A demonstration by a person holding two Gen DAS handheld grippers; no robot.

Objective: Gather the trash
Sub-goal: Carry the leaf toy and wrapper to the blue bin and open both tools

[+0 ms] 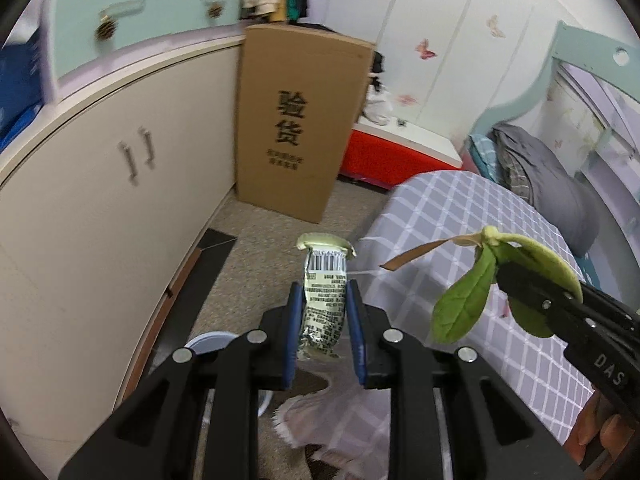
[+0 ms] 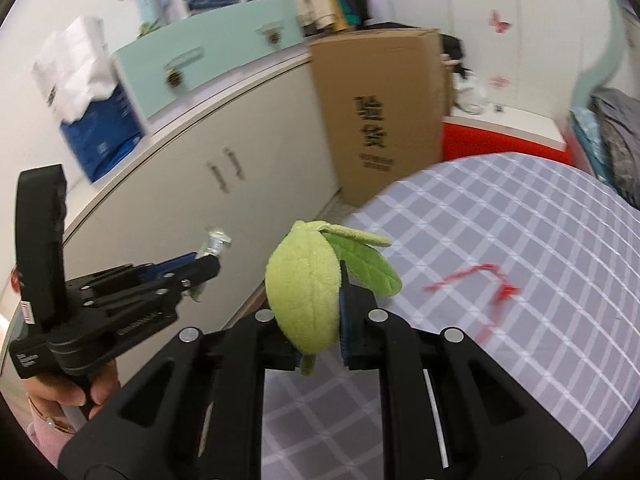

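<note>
My left gripper [image 1: 322, 296] is shut on a crumpled pale-green wrapper [image 1: 324, 308] with a barcode, which stands up between the blue pads above the floor. To its right, my right gripper [image 1: 516, 276] holds a green plush leaf sprig [image 1: 464, 304] over the bed edge. In the right wrist view, the right gripper [image 2: 316, 312] is shut on the fuzzy green leaf [image 2: 304, 292]. The left gripper [image 2: 208, 258] is at the left there, held by a hand, with the wrapper [image 2: 216, 242] sticking out of its tip.
A bed with a grey checked sheet [image 1: 460, 220] fills the right, with a red scrap [image 2: 476, 276] lying on it. A tall cardboard box [image 1: 296, 128] leans by the cream cabinet [image 1: 100, 200]. A white round rim [image 1: 210, 342] shows under the left gripper.
</note>
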